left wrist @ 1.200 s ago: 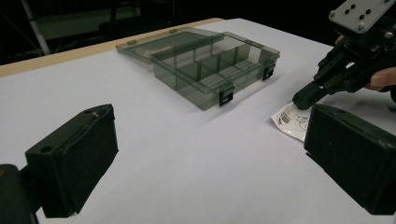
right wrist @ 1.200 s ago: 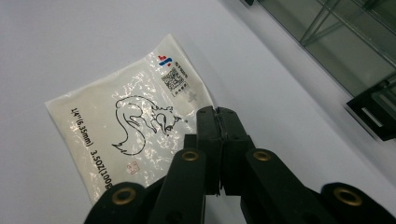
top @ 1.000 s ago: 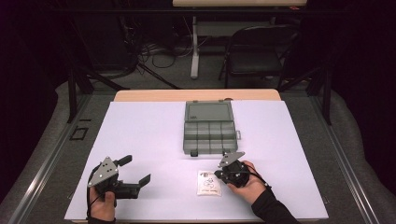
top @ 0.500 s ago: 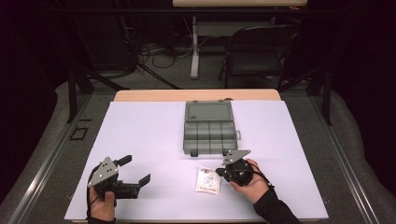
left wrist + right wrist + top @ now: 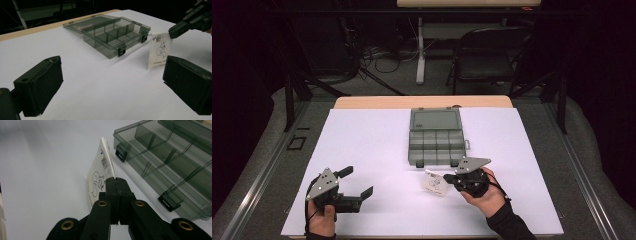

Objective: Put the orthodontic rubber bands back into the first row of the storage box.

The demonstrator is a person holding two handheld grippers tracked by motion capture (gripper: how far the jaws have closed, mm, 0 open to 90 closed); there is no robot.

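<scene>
1. Now my right gripper (image 5: pixel 116 181) pinches the small white paper packet (image 5: pixel 434 183) upright, fingers tight, beside the clear grey plastic box (image 5: pixel 436 142), ready to drop in.
2. My left gripper (image 5: pixel 358 183) waits, fingers apart.

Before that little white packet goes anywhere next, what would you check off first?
1. Right tool shut on the white packet: ok.
2. Packet lifted off the white sheet: cannot tell; its lower edge looks close to it.
3. Compartment box lid open: ok.
4. Compartments free to take it: ok, they look bare.
5. Left tool out of the way: ok, open and apart.
</scene>
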